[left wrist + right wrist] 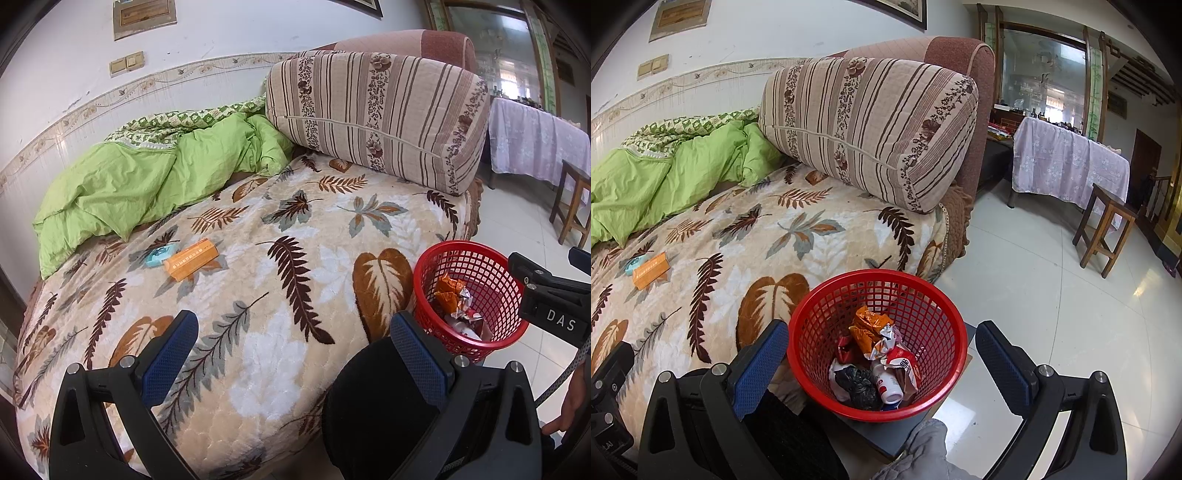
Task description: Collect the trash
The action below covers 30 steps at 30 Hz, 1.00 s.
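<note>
An orange carton [191,258] and a small light-blue packet [159,255] lie side by side on the leaf-patterned bed cover [258,332]; they also show at the left of the right wrist view, carton [651,270] and packet [636,264]. A red mesh basket [877,345] with several crumpled wrappers stands on a low grey stand beside the bed; it also shows in the left wrist view [471,295]. My left gripper [293,360] is open and empty above the near bed edge. My right gripper [882,363] is open and empty, its jaws either side of the basket, above it.
A green quilt [147,184] is bunched at the back left. A striped bolster cushion [871,129] leans on the headboard. A wooden stool [1104,229] and a cloth-covered table [1071,162] stand on the tiled floor at right.
</note>
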### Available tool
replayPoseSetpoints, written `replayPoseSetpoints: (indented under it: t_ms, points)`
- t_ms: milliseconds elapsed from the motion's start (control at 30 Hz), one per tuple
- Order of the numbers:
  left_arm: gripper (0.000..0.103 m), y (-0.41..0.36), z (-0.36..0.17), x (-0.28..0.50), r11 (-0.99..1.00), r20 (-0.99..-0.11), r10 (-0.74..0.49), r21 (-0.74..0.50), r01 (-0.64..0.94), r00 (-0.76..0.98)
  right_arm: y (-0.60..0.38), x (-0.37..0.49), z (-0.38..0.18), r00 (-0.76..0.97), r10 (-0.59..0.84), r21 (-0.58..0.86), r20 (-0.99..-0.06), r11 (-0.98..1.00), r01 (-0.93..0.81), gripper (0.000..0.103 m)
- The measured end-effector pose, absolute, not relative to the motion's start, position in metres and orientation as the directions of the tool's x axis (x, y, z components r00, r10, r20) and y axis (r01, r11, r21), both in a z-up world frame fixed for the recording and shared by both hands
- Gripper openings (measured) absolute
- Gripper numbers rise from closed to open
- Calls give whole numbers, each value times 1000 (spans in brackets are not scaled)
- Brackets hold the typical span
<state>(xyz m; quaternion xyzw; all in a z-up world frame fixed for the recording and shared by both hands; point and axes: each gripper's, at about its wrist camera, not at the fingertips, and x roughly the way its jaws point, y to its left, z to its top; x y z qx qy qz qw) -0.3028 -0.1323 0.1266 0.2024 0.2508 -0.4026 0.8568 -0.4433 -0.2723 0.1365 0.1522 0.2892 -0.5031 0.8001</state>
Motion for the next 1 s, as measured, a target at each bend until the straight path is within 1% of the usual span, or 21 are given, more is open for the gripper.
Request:
replayPoseSetpoints:
  t_ms: [1000]
  points:
    - [103, -131, 128, -301, 591, -591, -592, 143, 794, 547, -272, -443, 135, 326, -715, -48, -619, 448, 893, 102]
